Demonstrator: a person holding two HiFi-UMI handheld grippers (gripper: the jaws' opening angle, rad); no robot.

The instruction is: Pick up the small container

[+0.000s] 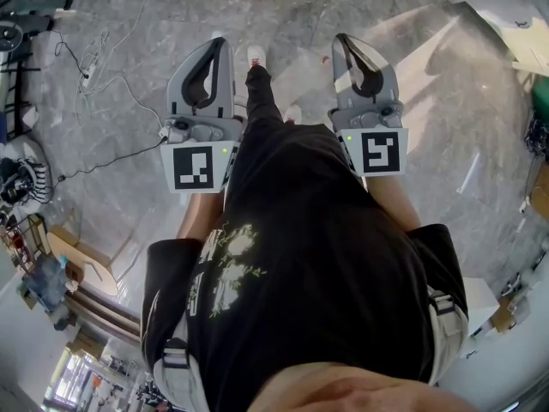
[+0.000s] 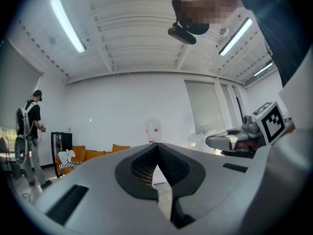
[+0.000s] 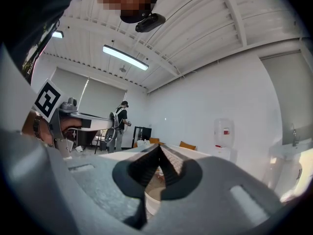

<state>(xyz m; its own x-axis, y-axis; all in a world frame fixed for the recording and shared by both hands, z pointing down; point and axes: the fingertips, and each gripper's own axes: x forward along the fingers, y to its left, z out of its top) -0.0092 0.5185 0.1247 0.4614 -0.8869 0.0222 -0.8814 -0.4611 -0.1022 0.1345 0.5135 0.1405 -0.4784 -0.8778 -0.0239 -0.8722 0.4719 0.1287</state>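
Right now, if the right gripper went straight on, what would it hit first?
Probably what looks like a white round table, seen just past the shut jaws of the right gripper. Nothing nearer shows, though how far off it stands is unclear.

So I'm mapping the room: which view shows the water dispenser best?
The right gripper view: the water dispenser stands large and unobstructed, red label visible. The left gripper view shows it smaller, above the jaws. The head view misses it.

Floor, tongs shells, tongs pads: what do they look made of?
Floor: polished grey stone or marble-look tile, going by the veining and glossy reflections. Shells of left tongs and right tongs: matte grey plastic, possibly moulded or printed. Pads: black, ribbed, look rubbery; not certain.
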